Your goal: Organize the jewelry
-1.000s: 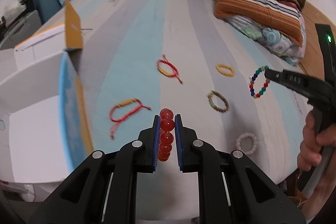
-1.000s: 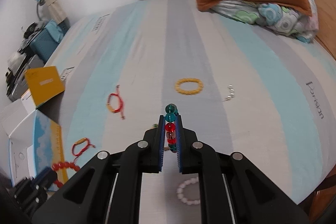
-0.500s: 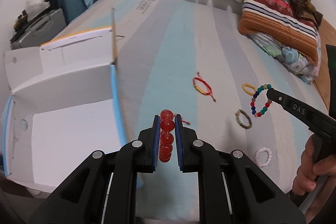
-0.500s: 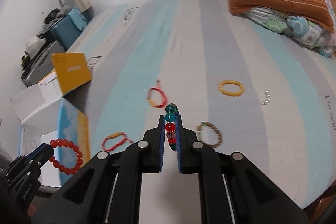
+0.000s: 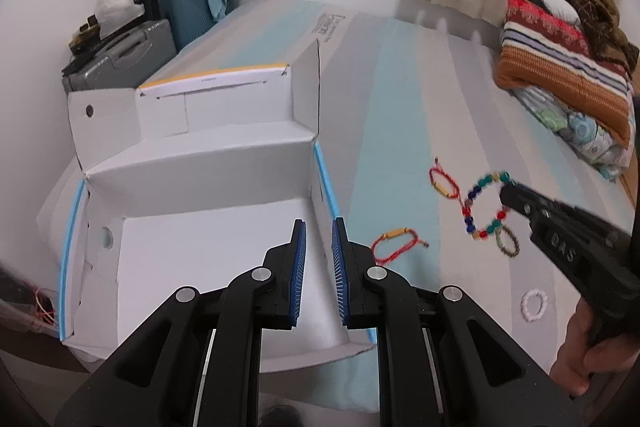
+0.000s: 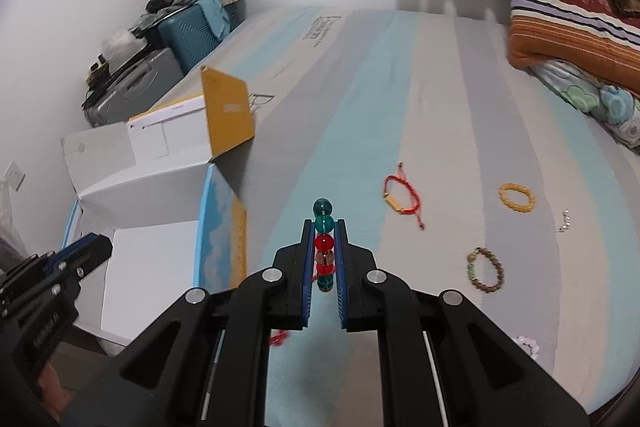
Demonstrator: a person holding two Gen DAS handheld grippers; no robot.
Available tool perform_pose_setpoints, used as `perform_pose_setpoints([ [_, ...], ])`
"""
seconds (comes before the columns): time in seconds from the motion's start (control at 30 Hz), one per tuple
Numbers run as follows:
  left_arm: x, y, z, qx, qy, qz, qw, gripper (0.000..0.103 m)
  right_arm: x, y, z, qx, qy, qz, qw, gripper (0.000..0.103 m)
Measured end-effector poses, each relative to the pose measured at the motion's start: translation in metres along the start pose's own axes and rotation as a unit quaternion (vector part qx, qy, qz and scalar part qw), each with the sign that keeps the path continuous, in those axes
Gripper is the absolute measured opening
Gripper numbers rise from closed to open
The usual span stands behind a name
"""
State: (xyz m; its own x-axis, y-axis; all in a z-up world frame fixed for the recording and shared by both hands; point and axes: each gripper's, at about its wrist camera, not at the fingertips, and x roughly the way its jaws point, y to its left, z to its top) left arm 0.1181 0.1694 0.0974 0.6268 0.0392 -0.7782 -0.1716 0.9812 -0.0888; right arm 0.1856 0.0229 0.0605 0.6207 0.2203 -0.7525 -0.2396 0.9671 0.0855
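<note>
Hovering over the open white box (image 5: 200,155) with the left tongs (image 5: 319,239), blue pads nearly together and nothing between them. Pointing down at the box's bare white floor. Over on the other side, clamping the right tongs (image 6: 324,227) tight on the multicoloured bead bracelet (image 6: 323,242), teal and red beads lined up between the pads. Dangling that loop above the striped bed (image 5: 392,131), to the right of the box and apart from its blue-edged wall. Still lying on the bed: two red cord bracelets (image 5: 394,247) (image 5: 443,183), a white bead bracelet (image 5: 534,305), a yellow bead bracelet (image 6: 517,197) and a brown-green bead bracelet (image 6: 485,270). Possibly a small silver piece further right, too tiny to call. Gripping the right handle with a bare hand (image 5: 580,355) at the frame edge.
</note>
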Motion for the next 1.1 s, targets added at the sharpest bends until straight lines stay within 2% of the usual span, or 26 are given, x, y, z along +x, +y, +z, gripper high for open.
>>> perform_pose_setpoints([
  [0.17, 0.016, -0.032, -0.026, 0.025, 0.020, -0.014, 0.9994, 0.013, 0.002, -0.018, -0.002, 0.005, 0.004, -0.015, 1.000, 0.009],
  [0.37, 0.043, -0.076, -0.044, 0.042, 0.034, -0.036, 0.9979, 0.014, 0.000, -0.075, -0.003, 0.038, 0.009, -0.040, 0.998, 0.009],
  [0.4, 0.048, -0.083, -0.046, 0.044, 0.035, -0.037, 0.9977, 0.018, -0.001, -0.084, -0.004, 0.044, 0.009, -0.043, 0.998, 0.009],
  [0.47, 0.056, -0.092, -0.049, 0.045, 0.034, -0.034, 0.9978, 0.034, -0.003, -0.100, -0.005, 0.052, 0.010, -0.048, 0.997, 0.009],
  [0.5, 0.061, -0.099, -0.052, 0.048, 0.031, -0.029, 0.9979, 0.048, -0.004, -0.107, -0.007, 0.055, 0.011, -0.050, 0.997, 0.009],
  [0.53, 0.064, -0.103, -0.054, 0.051, 0.028, -0.025, 0.9980, 0.056, -0.005, -0.113, -0.008, 0.058, 0.011, -0.053, 0.997, 0.009],
  [0.83, 0.113, -0.129, -0.079, 0.052, 0.033, -0.016, 0.9980, 0.073, 0.002, -0.145, -0.018, 0.069, 0.026, -0.059, 0.996, 0.009],
  [1.1, 0.149, -0.132, -0.086, 0.052, 0.030, 0.020, 0.9980, 0.073, 0.030, -0.142, -0.032, 0.059, 0.064, -0.047, 0.995, 0.009],
])
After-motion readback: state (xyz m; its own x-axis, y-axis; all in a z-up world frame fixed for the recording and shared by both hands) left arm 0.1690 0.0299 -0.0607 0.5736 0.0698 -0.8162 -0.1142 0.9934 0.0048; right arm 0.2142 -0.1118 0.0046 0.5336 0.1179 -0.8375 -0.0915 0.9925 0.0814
